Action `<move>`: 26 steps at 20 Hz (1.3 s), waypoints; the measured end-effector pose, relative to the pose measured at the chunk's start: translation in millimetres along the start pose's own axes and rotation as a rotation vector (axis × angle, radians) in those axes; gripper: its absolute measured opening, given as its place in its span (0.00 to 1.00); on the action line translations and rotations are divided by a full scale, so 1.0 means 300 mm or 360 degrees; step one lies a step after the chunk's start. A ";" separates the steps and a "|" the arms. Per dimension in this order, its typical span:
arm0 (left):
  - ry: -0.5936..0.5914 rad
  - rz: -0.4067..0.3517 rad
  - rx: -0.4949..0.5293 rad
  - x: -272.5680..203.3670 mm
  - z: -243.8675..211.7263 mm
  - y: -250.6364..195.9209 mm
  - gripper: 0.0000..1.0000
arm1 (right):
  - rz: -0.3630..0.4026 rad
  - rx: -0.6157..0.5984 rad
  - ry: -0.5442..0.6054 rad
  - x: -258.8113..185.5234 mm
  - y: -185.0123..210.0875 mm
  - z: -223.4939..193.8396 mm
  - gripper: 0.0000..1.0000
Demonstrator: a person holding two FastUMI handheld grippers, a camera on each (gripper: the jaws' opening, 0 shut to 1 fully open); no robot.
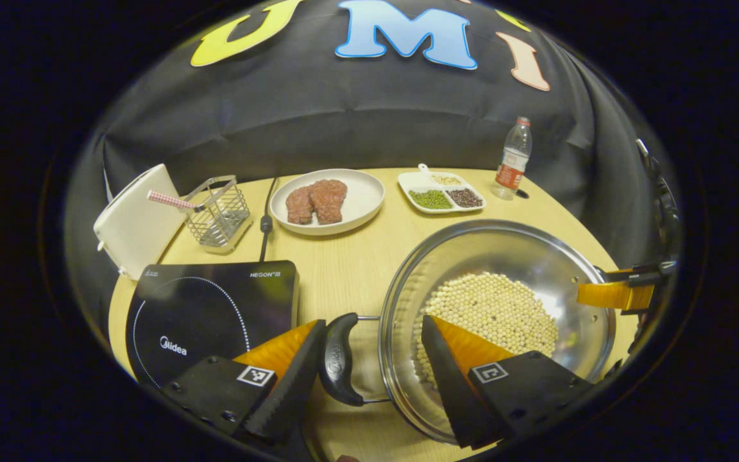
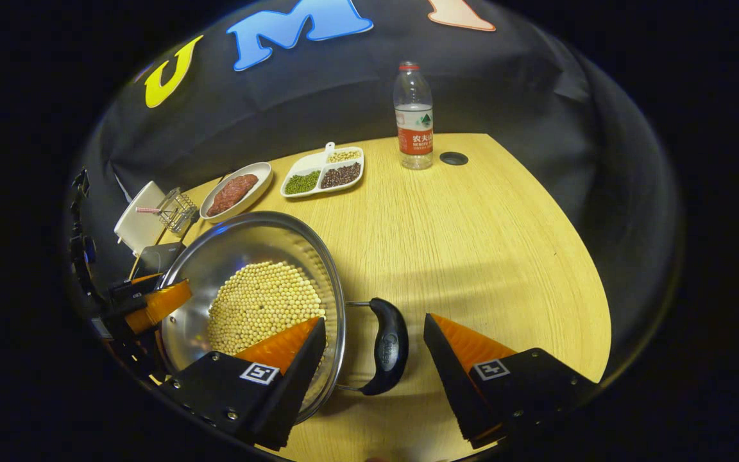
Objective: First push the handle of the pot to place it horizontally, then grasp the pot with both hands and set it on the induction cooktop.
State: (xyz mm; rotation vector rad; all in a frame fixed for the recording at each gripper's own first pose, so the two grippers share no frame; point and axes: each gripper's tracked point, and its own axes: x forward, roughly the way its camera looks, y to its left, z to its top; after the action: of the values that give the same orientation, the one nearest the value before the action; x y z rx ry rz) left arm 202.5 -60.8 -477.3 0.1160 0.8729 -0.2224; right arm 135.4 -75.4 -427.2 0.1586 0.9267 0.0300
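- Currently positioned: left gripper straddling the left handle of the pot; fingers wide open, gripping nothing, one outside the handle, the other over the rim above the beans.
- Likewise positioned: right gripper straddling the right handle; fingers wide open, one over the rim, the other outside on bare table; no contact discernible.
- Judged from both views: handles lying flat, long axis of each crosswise to the fingers, each gripper at its own handle. Closing on handle and rim appears to be the next step.
- Pot resting on the table, right of the induction cooktop; required travel leftward.
- Beyond, toward the far wall: wire basket, white board, plate of meat, divided dish, bottle. Cooktop cable running to the far edge.
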 end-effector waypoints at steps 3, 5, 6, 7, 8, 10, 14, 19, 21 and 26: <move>0.0013 0.0021 0.0003 0.011 -0.006 0.024 0.81 | -0.0030 0.0028 0.0025 0.028 -0.004 -0.020 0.92; 0.0013 0.0014 0.0038 0.010 -0.005 0.023 0.75 | -0.0045 0.0041 0.0049 0.045 -0.005 -0.037 0.82; 0.0011 0.0014 0.0062 0.010 -0.010 0.027 0.74 | -0.0027 0.0049 0.0056 0.055 0.006 -0.046 0.76; 0.0009 0.0013 0.0085 0.007 -0.008 0.028 0.74 | -0.0037 0.0054 0.0071 0.050 0.014 -0.056 0.73; 0.0011 0.0009 0.0101 0.009 -0.013 0.023 0.72 | -0.0055 0.0061 0.0055 0.056 0.013 -0.047 0.67; 0.0006 -0.0003 0.0106 0.011 -0.013 0.021 0.67 | -0.0071 0.0077 0.0055 0.057 0.010 -0.043 0.66; 0.0004 -0.0021 0.0109 0.009 -0.012 0.021 0.70 | -0.0063 0.0111 0.0080 0.070 0.012 -0.047 0.62; 0.0018 -0.0024 0.0096 0.003 -0.014 0.018 0.63 | -0.0075 0.0118 0.0099 0.065 0.013 -0.051 0.62; 0.0030 -0.0029 0.0097 0.000 -0.021 0.017 0.67 | -0.0073 0.0121 0.0118 0.067 0.013 -0.052 0.62; 0.0046 -0.0040 0.0075 0.012 -0.024 0.018 0.69 | -0.0085 0.0092 0.0140 0.067 0.031 -0.046 0.62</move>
State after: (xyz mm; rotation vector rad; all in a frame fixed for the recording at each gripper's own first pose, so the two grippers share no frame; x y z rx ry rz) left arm 200.5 -54.8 -484.7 0.1523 0.8985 -0.2651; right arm 137.0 -62.7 -449.9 0.1871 1.0196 -0.0398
